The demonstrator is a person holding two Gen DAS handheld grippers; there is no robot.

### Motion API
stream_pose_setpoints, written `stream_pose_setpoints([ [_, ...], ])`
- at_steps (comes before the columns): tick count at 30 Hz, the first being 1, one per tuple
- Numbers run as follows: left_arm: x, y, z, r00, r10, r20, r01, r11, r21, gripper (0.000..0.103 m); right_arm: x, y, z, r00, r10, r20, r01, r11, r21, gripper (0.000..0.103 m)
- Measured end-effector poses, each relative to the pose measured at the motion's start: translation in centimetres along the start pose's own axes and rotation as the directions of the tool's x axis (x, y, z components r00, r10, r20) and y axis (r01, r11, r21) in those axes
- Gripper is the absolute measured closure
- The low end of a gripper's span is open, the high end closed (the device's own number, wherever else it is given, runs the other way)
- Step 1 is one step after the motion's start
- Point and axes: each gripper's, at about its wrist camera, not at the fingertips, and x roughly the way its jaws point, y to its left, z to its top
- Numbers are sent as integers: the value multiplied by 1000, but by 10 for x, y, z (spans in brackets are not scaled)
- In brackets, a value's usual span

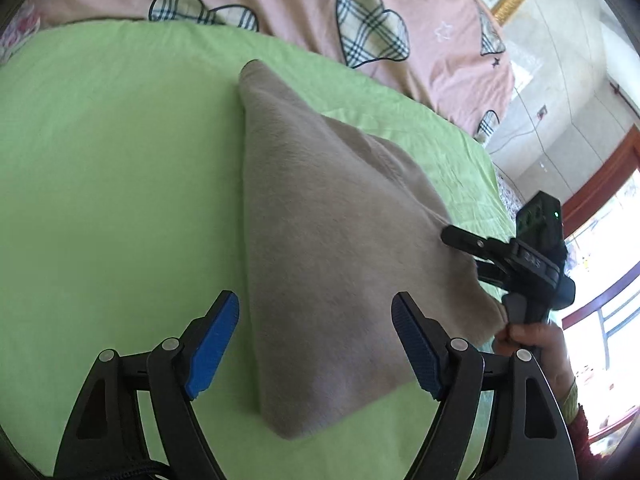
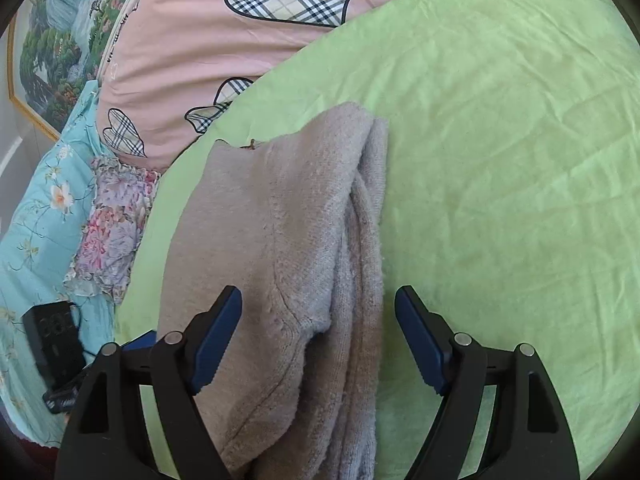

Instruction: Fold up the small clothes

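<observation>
The grey fleece garment (image 2: 280,264) lies folded on the green sheet (image 2: 500,160), with its layered edges stacked on one side and a pink quilt (image 2: 180,40) behind it. The right gripper (image 2: 318,336) has its fingers spread wide above the near end, holding nothing. The left gripper (image 1: 316,344) is also spread and empty over the cloth. For the next fold, I think each gripper should pinch all layers at a corner together, lift low, and lay the edges evenly.
</observation>
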Motion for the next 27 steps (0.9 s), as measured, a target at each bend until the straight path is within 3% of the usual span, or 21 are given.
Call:
stream_pose_setpoints([
  [2,11,10,9,1000,3,-7,-3,1000,-27,24,5,-1,1,1000,21,-13,-21,1000,0,24],
  [9,65,30,38,986,-144,-85,133,984,-122,24,23,-5,9,997,65,-43,-64,998,9,24],
  [10,73,32,41,982,-163,-93,151,980,-127,27,25,-5,10,997,66,-47,-66,998,6,31],
  [11,80,32,43,979,-180,-95,167,977,-131,38,29,-5,10,996,74,-56,-74,997,12,37],
  [12,83,33,46,977,-190,-96,176,975,-134,43,32,-7,11,993,96,-68,-94,995,32,53],
  [13,83,32,46,977,-193,-93,180,974,-134,46,36,-9,10,991,113,-73,-109,992,60,57],
  [15,75,27,47,981,-181,-74,173,979,-107,57,34,-6,8,992,106,-62,-103,993,53,62],
  [17,63,22,44,985,-163,-60,159,984,-76,59,28,2,4,993,106,-42,-105,993,46,65],
  [27,-51,55,11,996,-61,58,64,997,-53,61,40,88,-28,976,211,-51,-214,974,-76,68],
])
